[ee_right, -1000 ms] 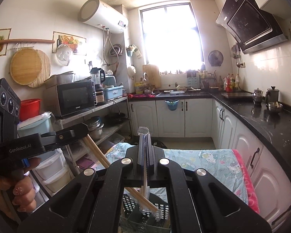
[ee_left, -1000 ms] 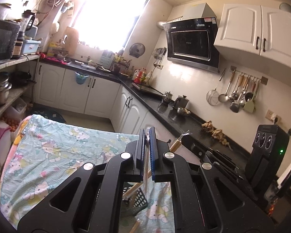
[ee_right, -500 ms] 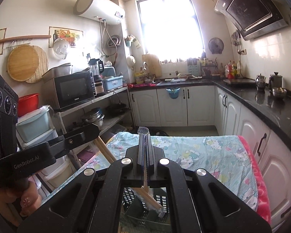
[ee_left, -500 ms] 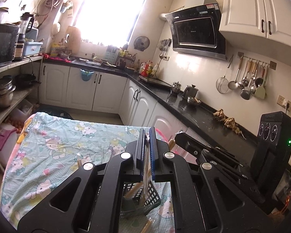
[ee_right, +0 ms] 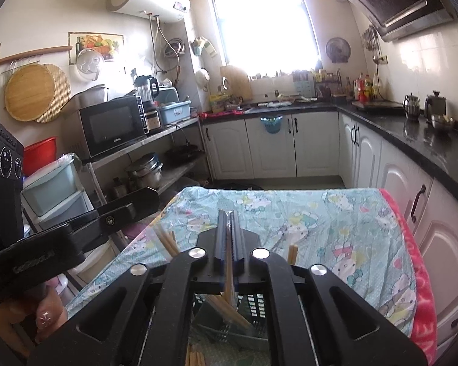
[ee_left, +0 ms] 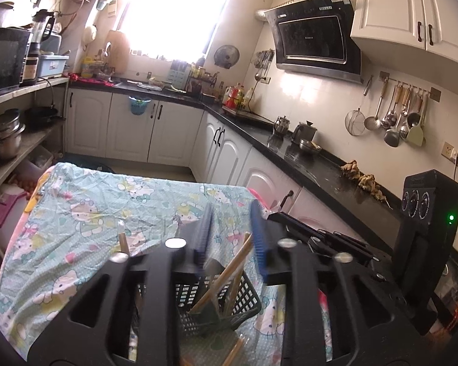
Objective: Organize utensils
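Note:
A black slotted utensil basket (ee_left: 219,302) stands on the cloth-covered table, with wooden chopsticks (ee_left: 226,274) leaning inside it. My left gripper (ee_left: 230,216) is open and empty just above the basket. My right gripper (ee_right: 228,221) is shut on a thin clear-wrapped utensil (ee_right: 228,235) that hangs down into the basket (ee_right: 253,308), beside more chopsticks (ee_right: 229,308). The right gripper shows at the right in the left wrist view (ee_left: 320,238). The left gripper shows at the left in the right wrist view (ee_right: 116,210).
The table carries a turquoise cartoon-print cloth (ee_left: 85,213) with a pink edge (ee_right: 418,274). More chopsticks (ee_right: 168,239) stick up beside the basket. White cabinets and a black counter (ee_left: 290,152) run along the right. Shelves with pots and a microwave (ee_right: 113,128) stand left.
My left gripper has opened and let go of the chopsticks, which now rest in the basket. Both grippers have tilted down toward the basket. The right stays shut on its utensil.

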Available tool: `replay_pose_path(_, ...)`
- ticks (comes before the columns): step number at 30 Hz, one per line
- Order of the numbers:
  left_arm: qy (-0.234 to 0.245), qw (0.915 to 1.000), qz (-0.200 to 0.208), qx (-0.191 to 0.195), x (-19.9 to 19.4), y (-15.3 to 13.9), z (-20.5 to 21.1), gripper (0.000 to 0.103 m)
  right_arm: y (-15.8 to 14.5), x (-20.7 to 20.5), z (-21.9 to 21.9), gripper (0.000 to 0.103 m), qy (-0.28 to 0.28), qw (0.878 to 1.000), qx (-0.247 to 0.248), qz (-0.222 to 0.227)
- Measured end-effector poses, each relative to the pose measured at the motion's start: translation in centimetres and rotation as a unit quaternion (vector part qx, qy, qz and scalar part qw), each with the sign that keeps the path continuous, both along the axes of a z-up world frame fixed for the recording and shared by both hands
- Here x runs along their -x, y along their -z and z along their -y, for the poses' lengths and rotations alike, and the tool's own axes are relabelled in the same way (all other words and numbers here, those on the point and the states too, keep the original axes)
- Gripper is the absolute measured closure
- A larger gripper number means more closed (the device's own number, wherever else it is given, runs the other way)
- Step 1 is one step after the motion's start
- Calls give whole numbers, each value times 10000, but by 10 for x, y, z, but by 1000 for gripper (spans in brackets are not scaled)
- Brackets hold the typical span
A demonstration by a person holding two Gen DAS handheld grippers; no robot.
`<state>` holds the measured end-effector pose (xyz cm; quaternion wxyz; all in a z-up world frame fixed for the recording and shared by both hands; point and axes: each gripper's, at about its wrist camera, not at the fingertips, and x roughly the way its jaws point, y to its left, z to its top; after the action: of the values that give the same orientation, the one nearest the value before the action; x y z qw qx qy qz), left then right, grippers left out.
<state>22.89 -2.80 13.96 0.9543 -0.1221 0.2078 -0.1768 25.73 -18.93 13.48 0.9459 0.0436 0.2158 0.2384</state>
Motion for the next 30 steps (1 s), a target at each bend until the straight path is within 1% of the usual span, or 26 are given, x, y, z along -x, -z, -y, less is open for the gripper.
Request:
replay_pose_path(1, -1, 10000, -8, 1, 0, 1, 0, 77, 1, 0, 1, 87, 16, 10000, -4, -14)
replay_pose_path(3, 4, 10000, -49, 20, 0, 2, -1, 74, 3, 0, 3, 82, 29, 10000, -11, -20)
replay_pose_path(6, -24, 9999, -91, 44, 2, 3, -4, 71, 3, 1, 5, 80, 47, 10000, 10, -49)
replay_pose_path(9, -48, 9999, -140, 50, 4, 4, -7, 66, 4, 2, 6, 76, 63, 9999, 28, -72)
replay_pose_path(19, -151, 9990, -426, -18, 13, 11, -18, 44, 8, 13, 13, 67, 140, 9996, 212, -100)
replay_pose_path(23, -169, 9986, -509, -20, 18, 16, -22, 40, 11, 19, 17, 64, 169, 9995, 228, -138)
replay_pose_path(25, -174, 9985, -523, -42, 22, 18, -24, 33, 12, 22, 18, 62, 188, 9994, 239, -147)
replay_pose_path(30, -216, 9984, -493, -153, 33, 21, -26, 22, 15, 32, 22, 55, 202, 9992, 298, -146)
